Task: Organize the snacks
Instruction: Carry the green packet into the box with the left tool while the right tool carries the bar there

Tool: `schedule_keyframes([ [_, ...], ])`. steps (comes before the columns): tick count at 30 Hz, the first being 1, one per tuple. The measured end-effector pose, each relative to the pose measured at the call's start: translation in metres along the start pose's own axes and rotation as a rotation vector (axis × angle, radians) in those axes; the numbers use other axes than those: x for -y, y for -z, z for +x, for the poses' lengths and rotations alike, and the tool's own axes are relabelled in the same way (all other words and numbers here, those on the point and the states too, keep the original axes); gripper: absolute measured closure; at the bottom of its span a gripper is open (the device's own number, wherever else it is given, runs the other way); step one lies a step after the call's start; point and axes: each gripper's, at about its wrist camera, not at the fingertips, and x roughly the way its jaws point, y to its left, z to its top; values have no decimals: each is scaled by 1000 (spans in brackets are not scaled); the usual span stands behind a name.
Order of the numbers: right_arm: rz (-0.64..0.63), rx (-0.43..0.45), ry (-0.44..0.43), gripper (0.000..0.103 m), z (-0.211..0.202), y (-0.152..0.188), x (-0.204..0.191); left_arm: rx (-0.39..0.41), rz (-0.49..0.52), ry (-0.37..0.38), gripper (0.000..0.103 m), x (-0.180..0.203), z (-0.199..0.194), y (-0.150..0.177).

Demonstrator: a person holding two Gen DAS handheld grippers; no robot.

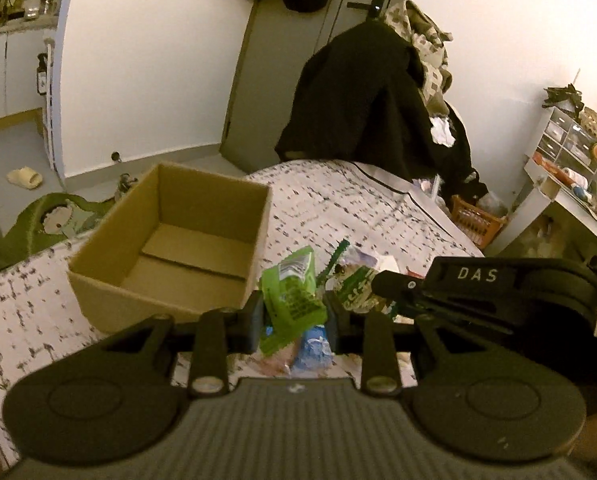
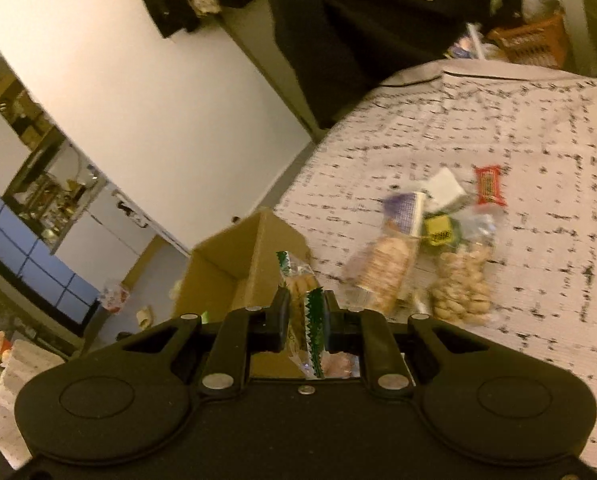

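Patterned bedspread (image 2: 478, 128), cardboard box (image 1: 170, 248), white walls (image 1: 146, 60)

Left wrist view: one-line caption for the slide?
Left gripper shut on a green snack packet beside the empty cardboard box on the bed.

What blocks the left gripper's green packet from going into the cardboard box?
Nothing visible. The green packet sits clamped in the left gripper, just beside the open, empty cardboard box.
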Motion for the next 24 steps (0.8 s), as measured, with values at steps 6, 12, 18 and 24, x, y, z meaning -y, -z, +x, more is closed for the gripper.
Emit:
schedule_keyframes([
  [6, -41, 23, -70, 86, 5, -2, -25, 34, 5, -35, 74, -16, -6, -12],
  [12, -57, 5, -94, 86, 24, 3, -45, 59, 33, -96, 74, -33, -7, -14],
  [18, -99, -5, -122, 86, 32, 9, -64, 58, 4, -136, 74, -55, -4, -16],
  [24, -68, 10, -102, 86, 29, 5, -62, 35, -46, -135, 74, -71, 10, -20],
])
